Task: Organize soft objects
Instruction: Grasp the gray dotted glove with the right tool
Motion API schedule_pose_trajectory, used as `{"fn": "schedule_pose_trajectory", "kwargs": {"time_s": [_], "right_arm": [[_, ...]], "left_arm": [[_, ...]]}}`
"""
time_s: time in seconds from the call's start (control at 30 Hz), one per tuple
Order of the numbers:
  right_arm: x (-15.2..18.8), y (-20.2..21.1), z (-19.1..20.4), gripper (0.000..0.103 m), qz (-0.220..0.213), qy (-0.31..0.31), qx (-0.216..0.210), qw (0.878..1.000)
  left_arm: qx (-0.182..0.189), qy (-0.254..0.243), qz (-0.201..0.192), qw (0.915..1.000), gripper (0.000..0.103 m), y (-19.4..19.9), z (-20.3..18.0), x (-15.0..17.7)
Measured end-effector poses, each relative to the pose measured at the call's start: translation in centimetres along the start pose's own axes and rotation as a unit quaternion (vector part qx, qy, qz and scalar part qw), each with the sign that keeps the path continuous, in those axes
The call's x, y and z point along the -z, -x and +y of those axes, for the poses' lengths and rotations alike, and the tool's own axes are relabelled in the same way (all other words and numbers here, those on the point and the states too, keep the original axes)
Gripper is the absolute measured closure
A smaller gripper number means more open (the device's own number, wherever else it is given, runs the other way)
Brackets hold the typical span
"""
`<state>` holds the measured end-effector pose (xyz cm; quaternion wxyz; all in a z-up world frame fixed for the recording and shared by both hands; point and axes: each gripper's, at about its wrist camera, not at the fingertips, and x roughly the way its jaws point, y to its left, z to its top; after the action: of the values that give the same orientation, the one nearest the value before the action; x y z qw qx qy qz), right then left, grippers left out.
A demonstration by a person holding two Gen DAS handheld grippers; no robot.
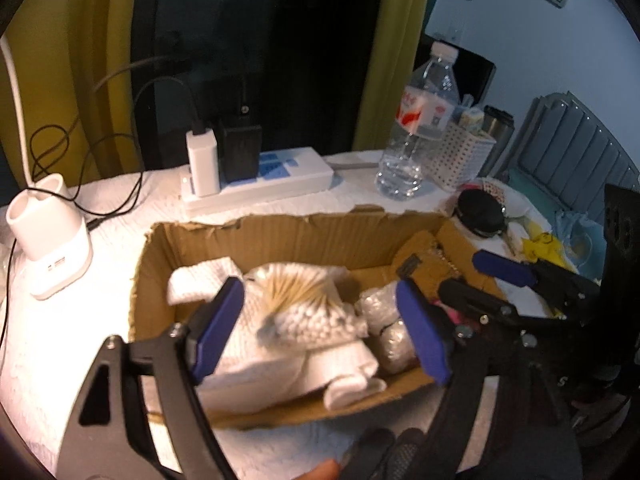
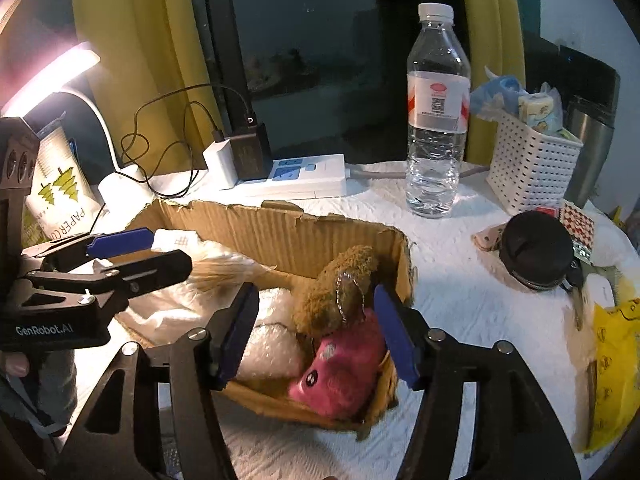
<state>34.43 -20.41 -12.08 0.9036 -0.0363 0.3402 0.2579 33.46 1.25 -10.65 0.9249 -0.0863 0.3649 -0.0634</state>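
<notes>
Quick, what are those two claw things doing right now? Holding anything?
Left gripper: open, holding nothing, over the cardboard box.
Right gripper: open, holding nothing, over the pink plush toy.

Both grippers are black plastic frames with triangular cut-outs and silver screws at the pivots. The left gripper [image 1: 320, 324] and right gripper [image 2: 316, 328] carry blue pads [image 2: 236, 334] on their jaws. White "GenRobot.AI" lettering [image 2: 44, 329] marks the left gripper's body.
</notes>
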Motion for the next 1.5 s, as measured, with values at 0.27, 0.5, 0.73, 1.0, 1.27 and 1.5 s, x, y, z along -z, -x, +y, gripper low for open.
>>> {"fn": "schedule_pose_trajectory", "kwargs": {"time_s": [0.27,0.5,0.73,1.0,1.27,1.5], "right_arm": [[1.0,2.9,0.4,0.039,-0.009,-0.002,0.017,1.000],[1.9,5.7,1.7,0.040,-0.016,-0.002,0.017,1.000],[3.1,8.3,3.1,0.039,-0.026,0.001,0.023,0.999],[5.1,10.6,4.8,0.040,-0.029,0.007,0.018,0.999],[8.2,10.1,6.7,0.039,0.000,0.013,-0.002,1.000],[10.1,8.6,8.7,0.040,0.028,0.023,-0.022,0.999]], "left_arm": [[0.005,-0.003,-0.025,0.9997,0.016,3.3,-0.5,0.9],[0.006,-0.001,-0.037,0.9993,0.016,6.1,-0.7,2.1],[0.008,-0.010,-0.041,0.9991,0.016,8.5,-0.9,3.9],[0.004,-0.009,-0.043,0.9990,0.016,10.6,-0.2,6.1],[-0.002,0.008,-0.031,0.9995,0.016,11.5,1.1,9.1],[-0.010,0.023,-0.018,0.9995,0.016,11.5,2.4,11.2]]}}
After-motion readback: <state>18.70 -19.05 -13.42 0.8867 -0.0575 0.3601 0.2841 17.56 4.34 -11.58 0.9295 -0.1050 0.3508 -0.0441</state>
